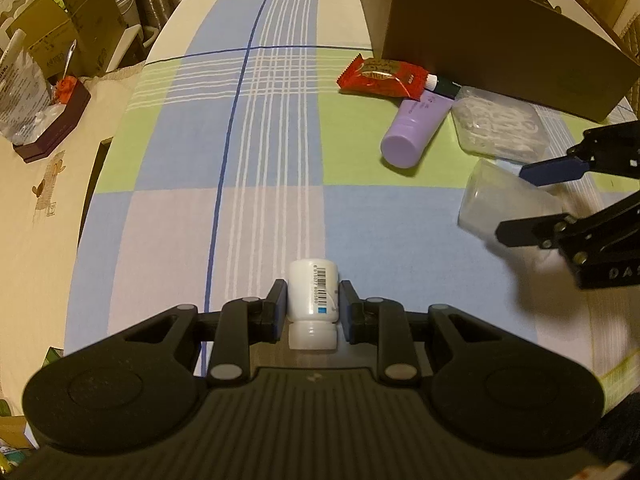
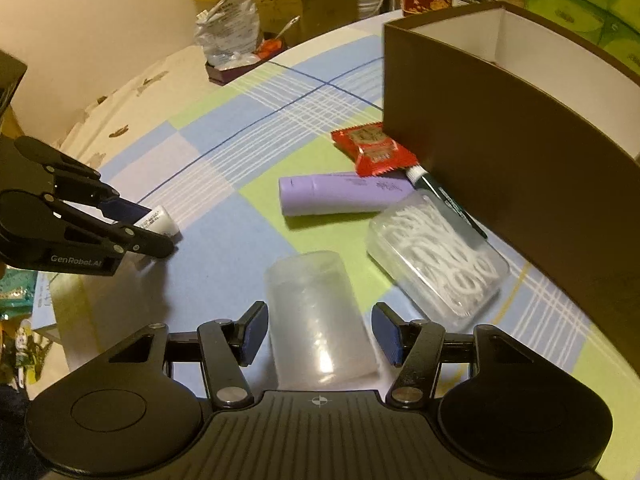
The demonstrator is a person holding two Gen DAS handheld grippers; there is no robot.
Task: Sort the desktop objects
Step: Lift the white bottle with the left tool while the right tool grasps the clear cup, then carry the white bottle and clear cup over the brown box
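My left gripper (image 1: 313,307) is shut on a small white bottle (image 1: 313,300) with a barcode, low over the checked cloth; both show in the right wrist view, gripper (image 2: 150,226) and bottle (image 2: 157,221). My right gripper (image 2: 320,336) is open around a clear plastic cup (image 2: 316,316) lying on its side, pads apart from its walls; in the left wrist view the gripper (image 1: 524,200) straddles the cup (image 1: 500,204). A purple tube (image 2: 344,194), a red snack packet (image 2: 372,152), a clear box of floss picks (image 2: 438,256) and a dark green tube (image 2: 448,204) lie beside it.
A large brown open box (image 2: 520,140) stands at the right, close behind the loose items. A dark tray with a plastic bag (image 1: 44,120) sits on the cream cloth at the left. Cartons and green tissue packs (image 2: 580,4) stand beyond the table.
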